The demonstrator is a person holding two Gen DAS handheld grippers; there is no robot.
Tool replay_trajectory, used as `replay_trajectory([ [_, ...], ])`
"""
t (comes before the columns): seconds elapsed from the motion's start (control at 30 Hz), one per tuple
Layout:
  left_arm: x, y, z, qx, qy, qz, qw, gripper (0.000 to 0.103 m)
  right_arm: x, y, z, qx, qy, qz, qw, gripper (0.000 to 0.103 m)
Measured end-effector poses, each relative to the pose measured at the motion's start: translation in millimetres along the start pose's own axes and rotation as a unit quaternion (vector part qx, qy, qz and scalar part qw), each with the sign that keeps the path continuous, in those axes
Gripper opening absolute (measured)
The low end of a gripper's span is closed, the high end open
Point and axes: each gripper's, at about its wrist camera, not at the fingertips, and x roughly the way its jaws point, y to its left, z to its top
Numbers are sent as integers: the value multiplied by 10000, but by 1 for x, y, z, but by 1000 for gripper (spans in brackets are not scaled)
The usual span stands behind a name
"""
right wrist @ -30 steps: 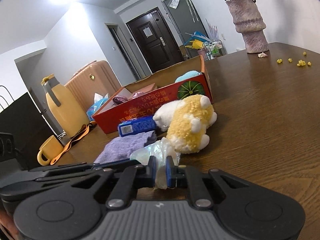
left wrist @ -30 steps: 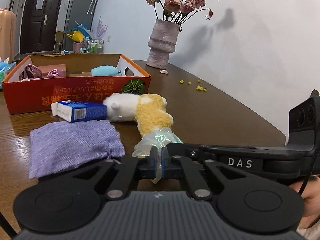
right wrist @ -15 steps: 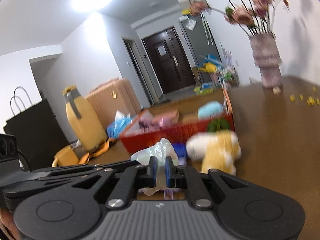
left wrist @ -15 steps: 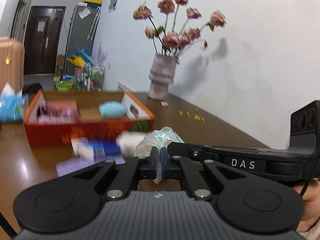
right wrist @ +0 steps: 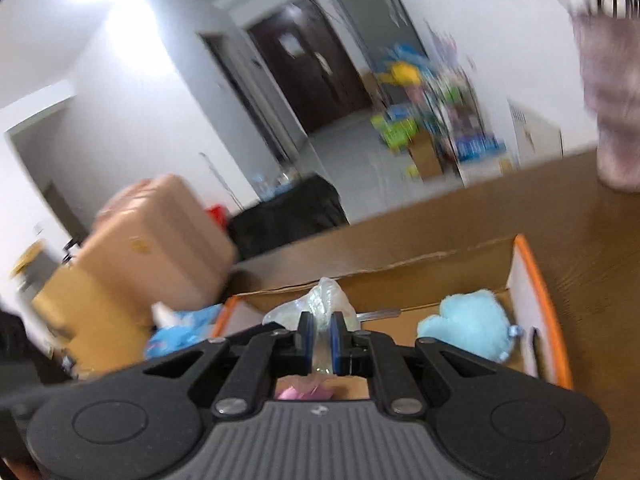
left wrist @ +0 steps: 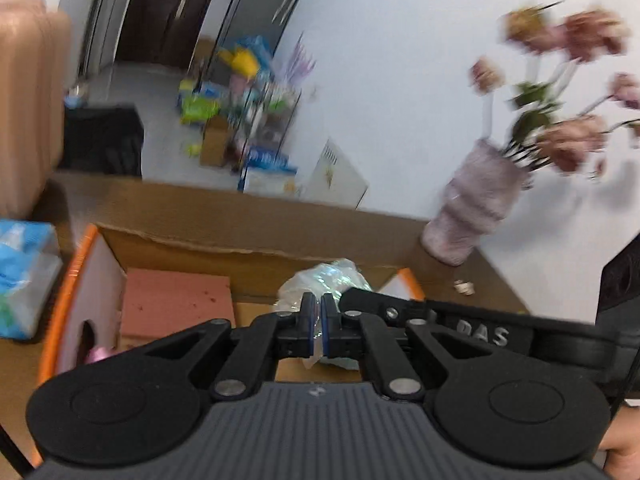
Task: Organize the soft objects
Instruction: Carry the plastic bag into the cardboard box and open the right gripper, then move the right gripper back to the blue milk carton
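Note:
Both grippers hold the same crumpled clear plastic bag (left wrist: 320, 280) over the open orange cardboard box (left wrist: 68, 280). My left gripper (left wrist: 317, 314) is shut on the bag's lower edge. My right gripper (right wrist: 319, 334) is shut on the bag (right wrist: 320, 304) too, above the box (right wrist: 536, 280). Inside the box lie a pink sponge block (left wrist: 176, 304), a light blue plush (right wrist: 468, 328) and a pink soft item (right wrist: 304, 392). The right gripper's black arm (left wrist: 460, 320) crosses the left wrist view.
A grey vase of pink dried flowers (left wrist: 476, 208) stands on the brown table (right wrist: 600, 248) to the right of the box. A blue tissue pack (left wrist: 24, 272) lies left of the box. A tan suitcase (right wrist: 160, 232) stands beyond the table.
Both grippers have lifted the plastic bag off the table and carried it forward over the box. The plush dog, purple cloth and blue carton have dropped out of view.

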Motion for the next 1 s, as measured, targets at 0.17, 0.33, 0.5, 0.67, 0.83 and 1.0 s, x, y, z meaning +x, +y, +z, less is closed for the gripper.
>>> replay_trajectory([
  [0.17, 51, 28, 8, -159, 178, 500, 9985, 7, 70, -26, 4, 423, 576, -245, 9971, 15],
  [0.33, 51, 39, 5, -45, 159, 611, 9980, 27, 77, -32, -4, 498, 520, -254, 9971, 31],
  [0.5, 22, 31, 8, 152, -27, 708, 9974, 30, 45, -19, 6, 267, 264, -332, 9987, 36],
  [0.67, -37, 14, 13, 687, -459, 1087, 9906, 57, -25, -7, 20, -119, -97, -554, 9983, 36],
  [0.83, -118, 8, 5, 1129, -946, 1702, 9743, 76, -124, 6, 13, -835, -703, -893, 9900, 69],
  [1.0, -191, -4, -14, 1456, -1569, 1907, 9580, 86, -202, 9, -7, -1149, -1303, -1213, 9773, 80],
])
